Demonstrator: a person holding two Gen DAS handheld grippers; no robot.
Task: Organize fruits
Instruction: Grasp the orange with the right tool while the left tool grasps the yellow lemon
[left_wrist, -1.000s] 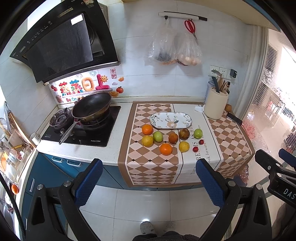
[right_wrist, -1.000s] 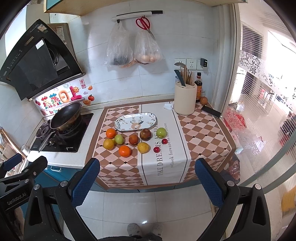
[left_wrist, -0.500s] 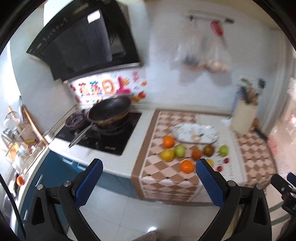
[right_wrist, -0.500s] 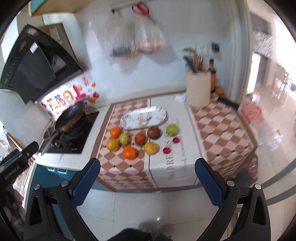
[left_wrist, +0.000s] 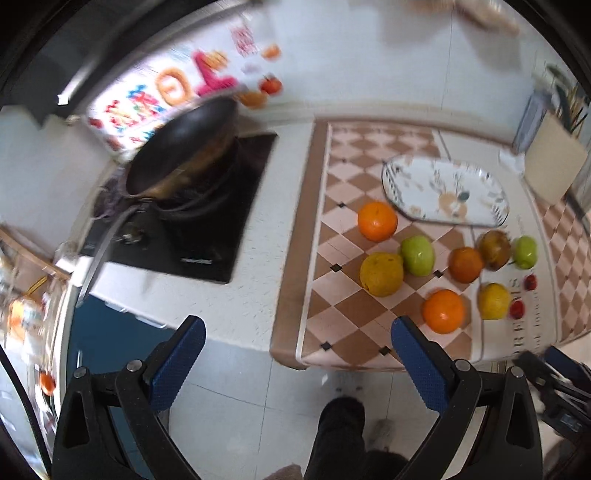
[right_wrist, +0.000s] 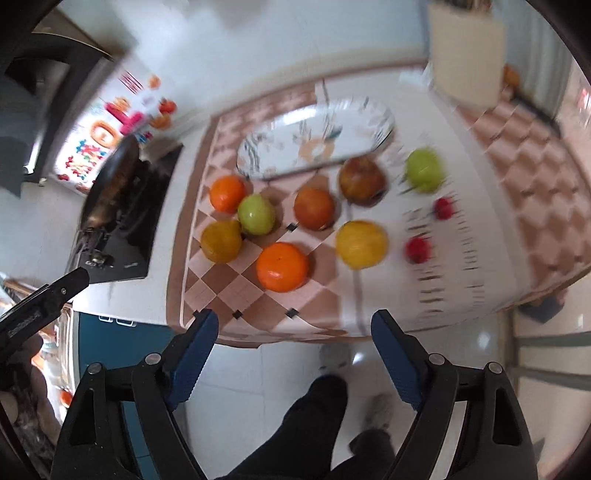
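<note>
While both my grippers hang over the counter (right_wrist: 388, 310) edge, the plate (right_wrist: 354, 122) sits empty, the fruits clustered just in front of it, nearest an orange (right_wrist: 282, 266). My right fingers (right_wrist: 195, 354), just narrowing, and left fingers (left_wrist: 177, 369) gape, holding nothing; blur hides detail.

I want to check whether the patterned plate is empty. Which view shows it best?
The left wrist view: the patterned plate is sharper there, whole, with nothing on it. The right wrist view shows it whole too, but motion-blurred.
</note>
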